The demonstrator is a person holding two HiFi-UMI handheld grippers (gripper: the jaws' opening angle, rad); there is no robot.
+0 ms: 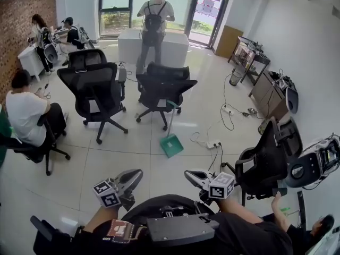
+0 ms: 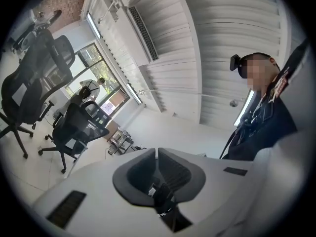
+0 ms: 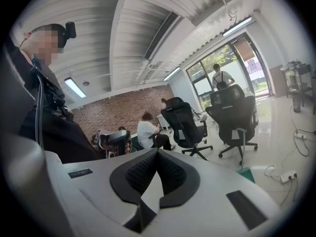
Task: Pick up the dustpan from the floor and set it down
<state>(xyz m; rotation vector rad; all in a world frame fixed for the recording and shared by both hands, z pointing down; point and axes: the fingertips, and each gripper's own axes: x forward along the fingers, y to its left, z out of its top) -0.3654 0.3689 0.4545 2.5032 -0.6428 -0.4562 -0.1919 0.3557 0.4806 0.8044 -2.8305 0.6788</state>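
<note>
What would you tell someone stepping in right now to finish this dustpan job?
Left gripper: shut, empty.
Right gripper: shut, empty.
Green dustpan: on the floor ahead, in front of a black office chair, its long handle standing up; neither gripper is near it.
Done: nothing yet.
Left: reach it, open a gripper, take the handle, lift it, set it down.

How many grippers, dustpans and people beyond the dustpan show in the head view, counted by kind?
Grippers: 2 (left gripper, right gripper), both shut, empty.
Dustpan: 1, green, on the floor.
People: 4 (one standing at the back, two at far left, one seated in white).
Total: 7.
</note>
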